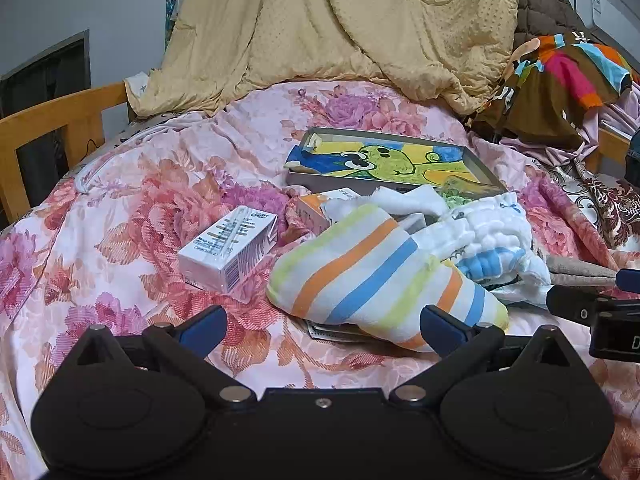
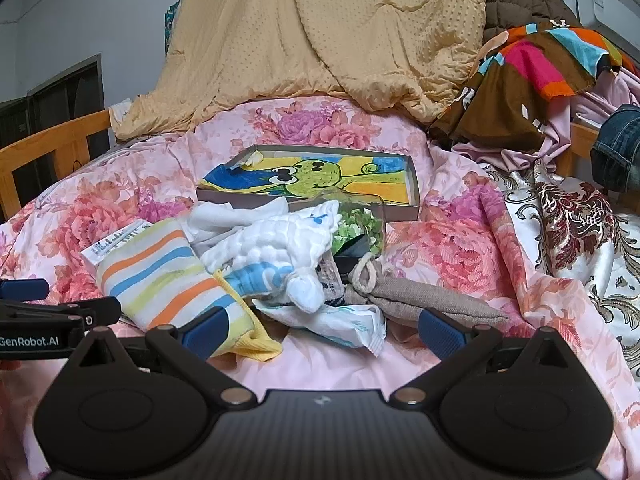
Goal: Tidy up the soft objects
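**Both tools spread wide over a heap of soft things on the bed**

Nearest the cameras, the left tool (image 1: pixel 322 326) has its blue-tipped fingers well apart with nothing between them, hanging just above the flowered bedspread (image 1: pixel 120 200). The right tool (image 2: pixel 322 326) is likewise spread and holds nothing; the left tool's side shows at the left edge of its view.

Just beyond the fingers lies the striped towel (image 1: pixel 376 272), folded, with orange, blue and green bands. To its right sits a crumpled white quilted cloth (image 2: pixel 276 240) with a blue patch, and below that a white plastic packet (image 2: pixel 340 320). A grey-brown fabric pouch (image 2: pixel 420 296) with a knotted cord lies to the right of the heap, touching it.

Left of the towel a small white carton (image 1: pixel 228 248) rests on the bedspread. Farther back a shallow grey box (image 2: pixel 414 196) holds a cartoon drawing (image 2: pixel 312 180). Behind everything a tan quilt (image 1: pixel 340 20) is piled up, with a multicoloured garment (image 1: pixel 568 68) to its right
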Tool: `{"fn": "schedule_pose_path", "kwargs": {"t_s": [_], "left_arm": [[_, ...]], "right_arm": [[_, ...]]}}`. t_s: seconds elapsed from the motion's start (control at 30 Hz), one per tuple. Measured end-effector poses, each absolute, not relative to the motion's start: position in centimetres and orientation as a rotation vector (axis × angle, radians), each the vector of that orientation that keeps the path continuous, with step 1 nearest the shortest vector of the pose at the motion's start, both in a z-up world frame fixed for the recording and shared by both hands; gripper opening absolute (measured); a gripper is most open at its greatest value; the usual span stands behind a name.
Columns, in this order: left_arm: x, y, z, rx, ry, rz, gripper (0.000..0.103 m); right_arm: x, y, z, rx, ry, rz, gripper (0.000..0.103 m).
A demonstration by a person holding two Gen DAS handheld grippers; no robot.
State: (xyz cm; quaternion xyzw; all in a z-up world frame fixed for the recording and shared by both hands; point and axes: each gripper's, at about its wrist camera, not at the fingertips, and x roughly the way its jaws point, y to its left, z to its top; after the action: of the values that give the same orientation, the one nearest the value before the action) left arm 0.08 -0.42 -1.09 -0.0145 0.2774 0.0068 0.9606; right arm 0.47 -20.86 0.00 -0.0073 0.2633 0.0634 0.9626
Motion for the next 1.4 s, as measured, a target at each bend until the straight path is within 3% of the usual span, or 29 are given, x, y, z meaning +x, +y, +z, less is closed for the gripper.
{"fn": "schedule_pose_path", "kwargs": {"t_s": [1.4], "left_arm": [[-0.03, -0.59, -1.29, -0.030, 0.558, 0.002, 0.102]], "right_arm": [[0.50, -20.82, -0.02, -0.009, 0.539, 0.126, 0.103]]}}
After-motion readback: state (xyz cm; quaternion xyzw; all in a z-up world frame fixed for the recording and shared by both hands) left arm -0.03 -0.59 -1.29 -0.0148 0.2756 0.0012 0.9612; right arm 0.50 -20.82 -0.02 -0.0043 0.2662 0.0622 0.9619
